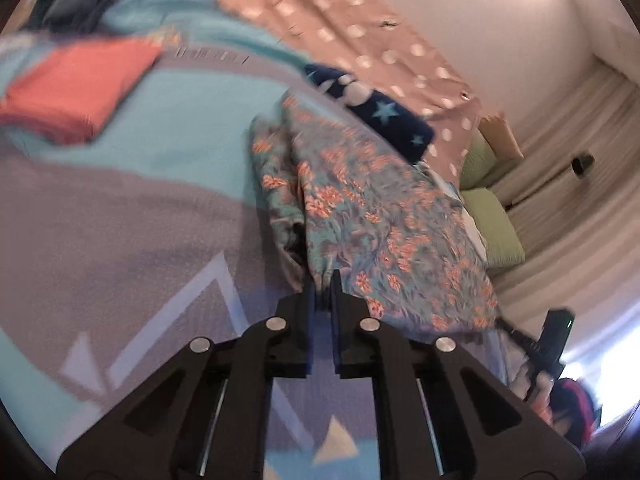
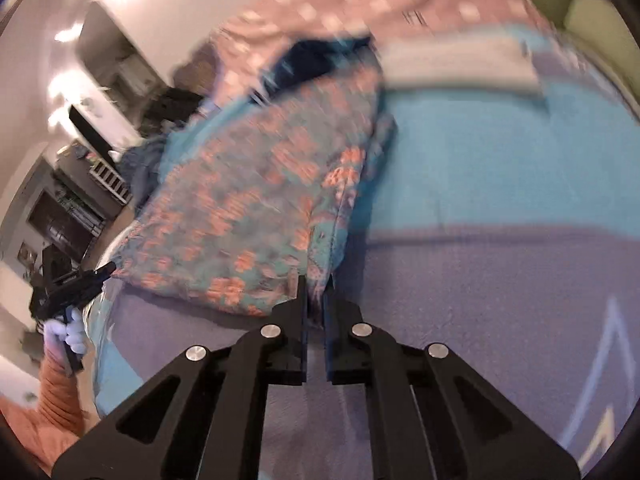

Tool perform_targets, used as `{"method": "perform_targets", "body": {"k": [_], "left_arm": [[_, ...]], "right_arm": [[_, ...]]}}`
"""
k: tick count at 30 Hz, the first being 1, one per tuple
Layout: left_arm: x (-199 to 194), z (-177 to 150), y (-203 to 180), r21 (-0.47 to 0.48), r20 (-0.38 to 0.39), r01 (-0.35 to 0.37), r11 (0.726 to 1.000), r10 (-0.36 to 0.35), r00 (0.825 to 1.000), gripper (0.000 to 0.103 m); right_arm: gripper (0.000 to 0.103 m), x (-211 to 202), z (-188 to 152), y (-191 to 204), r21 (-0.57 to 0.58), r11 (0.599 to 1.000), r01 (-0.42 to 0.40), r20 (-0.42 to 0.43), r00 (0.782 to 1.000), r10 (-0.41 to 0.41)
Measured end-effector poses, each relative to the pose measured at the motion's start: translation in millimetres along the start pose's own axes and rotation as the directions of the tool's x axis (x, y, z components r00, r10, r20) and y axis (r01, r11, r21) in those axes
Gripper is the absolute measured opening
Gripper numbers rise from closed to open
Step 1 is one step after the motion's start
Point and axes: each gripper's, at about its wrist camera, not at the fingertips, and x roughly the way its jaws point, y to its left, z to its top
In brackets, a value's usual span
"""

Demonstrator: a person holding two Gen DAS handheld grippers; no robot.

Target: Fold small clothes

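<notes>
A teal garment with orange flowers (image 1: 360, 208) lies spread on the bed. In the left wrist view my left gripper (image 1: 324, 284) is shut on its near edge, the cloth pinched between the pads. My right gripper (image 2: 316, 288) is shut on another near corner of the same garment (image 2: 256, 200). Each gripper also shows in the other's view: the right one (image 1: 512, 330) at the garment's far corner, and the left one (image 2: 106, 270), held by a gloved hand (image 2: 66, 330), at the cloth's left corner. Both views are blurred.
The bed cover (image 1: 120, 220) is teal and grey with white triangles. On it lie a folded coral cloth (image 1: 76, 88), a navy star-print cloth (image 1: 380, 108) and a white folded cloth (image 2: 460, 64). A pink dotted sheet (image 1: 360, 28) and green pillows (image 1: 488, 208) lie beyond. Dark shelves (image 2: 80, 200) stand left.
</notes>
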Motion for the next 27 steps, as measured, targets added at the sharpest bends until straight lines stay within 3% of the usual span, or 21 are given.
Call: {"method": "perform_targets", "body": {"k": [2,7,11,15,16,20,22,25,27], "left_arm": [[1,-3,10,0.0,-0.021,-0.014,1.0,0.014,1.0,0.006],[22,-15,33,-0.059,-0.049,0.0,0.998,-0.003,0.999,0.009],[16,-12,33,-0.055,-0.038,-0.022,0.998,0.02,0.999,0.026],[-2,-11,23,-0.016,0.002,-0.063,0.998,0.063,0.998,0.043],[-5,-11,22,-0.017,0.003,-0.064,0.998,0.064,0.998,0.045],[-12,-18,25,-0.054,-0.035,-0.044,0.998,0.042,0.999,0.049],[-8,-27,24,-0.087,-0.077,0.012,0.996,-0.018,0.997,0.05],[6,-40,26,-0.173,-0.12,0.121,0.978,-0.143,0.982,0.053],[17,-41,26,-0.201,-0.094,0.152,0.968,-0.173,0.98,0.054]], "right_arm": [[0.005,-10,-3,-3,-0.018,1.0,-0.004,0.01,1.0,0.004],[0.002,1,-24,-24,0.022,0.998,0.06,-0.066,0.996,-0.058],[0.001,-17,-35,-24,0.019,0.996,0.089,-0.05,0.995,-0.088],[0.011,-37,-40,-31,0.099,0.993,0.071,-0.022,0.997,-0.069],[0.023,-40,-41,-31,0.126,0.99,0.057,-0.012,0.998,-0.056],[0.029,-36,-43,-28,0.238,0.97,-0.04,-0.007,0.999,0.043],[0.039,-27,-44,-25,0.313,0.944,-0.1,-0.001,0.994,0.106],[0.051,-3,-44,-35,0.488,0.852,-0.19,0.009,0.977,0.212],[0.051,9,-43,-42,0.568,0.792,-0.225,0.048,0.969,0.241]]}}
